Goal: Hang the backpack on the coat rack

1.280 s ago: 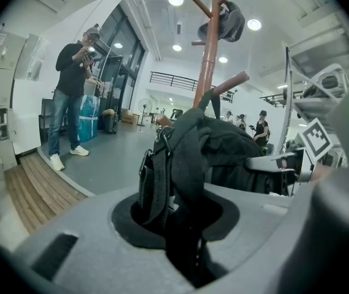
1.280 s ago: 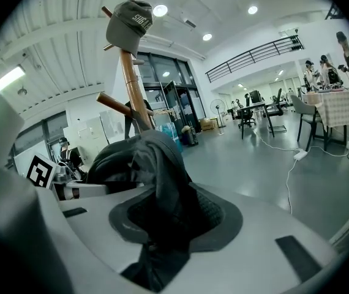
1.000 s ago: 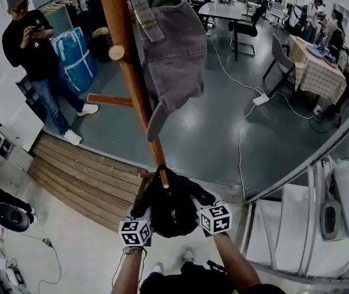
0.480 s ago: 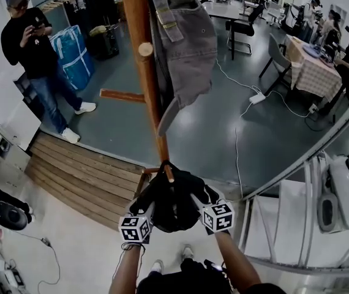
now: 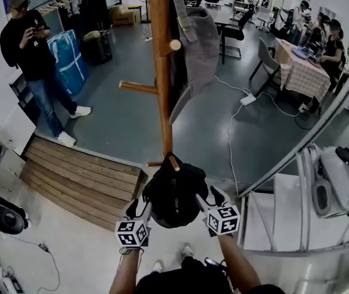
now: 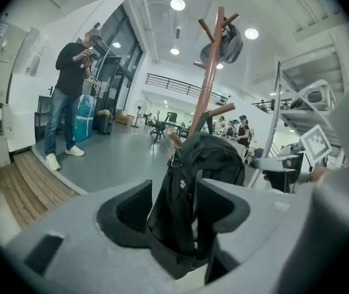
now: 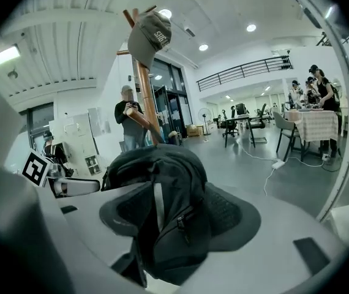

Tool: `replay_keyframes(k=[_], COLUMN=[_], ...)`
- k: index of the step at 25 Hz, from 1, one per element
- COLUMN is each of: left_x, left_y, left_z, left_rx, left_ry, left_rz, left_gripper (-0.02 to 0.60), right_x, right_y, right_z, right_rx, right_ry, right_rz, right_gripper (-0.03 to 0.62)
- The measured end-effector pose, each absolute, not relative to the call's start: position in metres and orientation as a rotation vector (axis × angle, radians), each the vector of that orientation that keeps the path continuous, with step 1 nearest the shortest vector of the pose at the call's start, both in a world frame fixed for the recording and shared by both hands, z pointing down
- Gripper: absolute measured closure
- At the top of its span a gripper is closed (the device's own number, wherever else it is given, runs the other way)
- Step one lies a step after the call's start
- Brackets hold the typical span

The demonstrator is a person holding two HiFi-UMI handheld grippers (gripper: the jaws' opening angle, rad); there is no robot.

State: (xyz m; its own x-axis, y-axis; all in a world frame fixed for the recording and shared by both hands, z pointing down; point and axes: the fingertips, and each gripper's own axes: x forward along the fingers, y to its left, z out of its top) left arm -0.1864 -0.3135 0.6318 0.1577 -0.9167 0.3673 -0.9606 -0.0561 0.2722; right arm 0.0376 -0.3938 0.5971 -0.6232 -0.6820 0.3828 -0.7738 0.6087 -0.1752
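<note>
Backpack: black soft fabric, rounded and slumped, lower centre of the head view. Its top loop sits over a short lower peg of the wooden coat rack, and the bag hangs against the pole's lower part. A zip with a pull tab runs down the side seen in the right gripper view. The zip reads as closed, and the contents are not visible.

Left gripper: lower left of the bag. Its jaws have just been opening and stand wide apart. A fold of the backpack's fabric lies between them, but the pads do not press on it.

Right gripper: lower right of the bag. Its jaws have likewise just been opening and stand spread wide. The zipped side of the backpack lies in the gap and is not clamped.

Containers: a blue bag stands on the floor at upper left, beside a standing person. Its contents cannot be made out.

A grey cap hangs from the rack's upper part, right of the pole.
</note>
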Motion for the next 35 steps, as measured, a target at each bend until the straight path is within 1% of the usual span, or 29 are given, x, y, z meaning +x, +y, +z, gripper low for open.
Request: replay_keyframes(k=[5, 11, 13, 16, 19, 20, 21, 22, 25, 30, 35], left_x=[-0.185, -0.158, -0.155, -0.152, -0.153, -0.154, -0.155, -0.156, -0.160, -0.169, -0.163], left_y=[-0.283, -0.245, -0.231, -0.209, -0.186, -0.178, -0.170, -0.163, -0.143, -0.114, -0.089], left_z=[0.611, 0.595, 0.586, 0.569, 0.555, 0.552, 0.551, 0.550, 0.548, 0.536, 0.524], left_rx=[2.072, 2.214, 2.244, 2.300, 2.353, 2.363, 2.369, 2.376, 2.408, 2.397, 2.404], left_ry=[-1.732, -1.597, -1.607, -1.629, -1.639, -1.640, -1.637, -1.630, -1.600, -1.574, -1.591], left_rz=[0.085, 0.079, 0.070, 0.040, 0.018, 0.013, 0.010, 0.010, 0.032, -0.027, -0.050], left_gripper=[0.344, 0.352, 0.364, 0.403, 0.446, 0.479, 0.528, 0.541, 0.554, 0.557, 0.557], right_x=[0.033, 0.031, 0.030, 0.027, 0.021, 0.019, 0.017, 0.014, 0.006, -0.004, -0.005], right_y=[-0.353, -0.301, -0.284, -0.257, -0.229, -0.220, -0.212, -0.203, -0.179, -0.144, -0.113], right_z=[0.585, 0.579, 0.574, 0.566, 0.559, 0.557, 0.555, 0.553, 0.546, 0.540, 0.526], right_rx=[1.238, 1.295, 1.324, 1.372, 1.422, 1.435, 1.446, 1.457, 1.499, 1.538, 1.561], right_ry=[-2.555, -2.547, -2.549, -2.552, -2.553, -2.555, -2.556, -2.557, -2.562, -2.544, -2.553], right_rz=[0.469, 0.479, 0.490, 0.498, 0.495, 0.493, 0.491, 0.490, 0.500, 0.487, 0.457], right_gripper=[0.358, 0.358, 0.358, 0.362, 0.395, 0.405, 0.418, 0.435, 0.485, 0.534, 0.563])
